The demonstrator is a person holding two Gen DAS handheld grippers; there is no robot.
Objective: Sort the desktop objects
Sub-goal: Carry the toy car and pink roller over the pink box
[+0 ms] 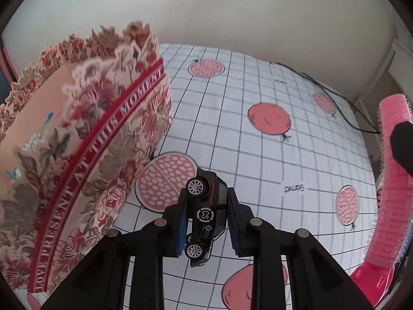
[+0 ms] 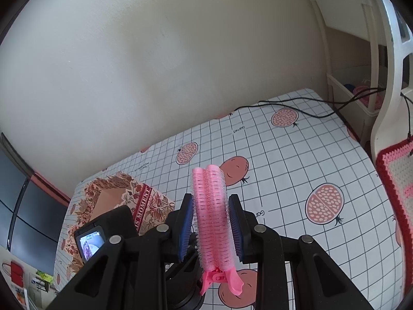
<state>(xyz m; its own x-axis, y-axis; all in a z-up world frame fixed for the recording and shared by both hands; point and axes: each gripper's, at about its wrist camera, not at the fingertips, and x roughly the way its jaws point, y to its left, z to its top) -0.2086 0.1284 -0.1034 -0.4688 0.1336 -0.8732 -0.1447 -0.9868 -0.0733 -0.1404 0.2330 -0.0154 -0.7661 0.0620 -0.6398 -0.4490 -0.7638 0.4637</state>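
Observation:
A small black toy car [image 1: 206, 214] with silver wheels hangs on its side between the blue pads of my left gripper [image 1: 207, 193], which is shut on it just above the tablecloth. Close on the left stands an open floral gift box [image 1: 77, 142] with a red band. In the right wrist view my right gripper [image 2: 211, 199] is shut on a pink hair-roller clip [image 2: 210, 214], which stands upright between the pads. The same roller clip [image 1: 392, 180] shows at the right edge of the left wrist view. The floral box [image 2: 116, 191] lies to the left of the right gripper.
A white grid tablecloth [image 1: 284, 155] printed with pomegranates covers the table. A black cable [image 2: 284, 106] runs along its far edge by the wall. A white chair [image 2: 387, 77] with a red crocheted cushion [image 2: 397, 180] stands at the right, and a dark screen [image 2: 25, 219] at the left.

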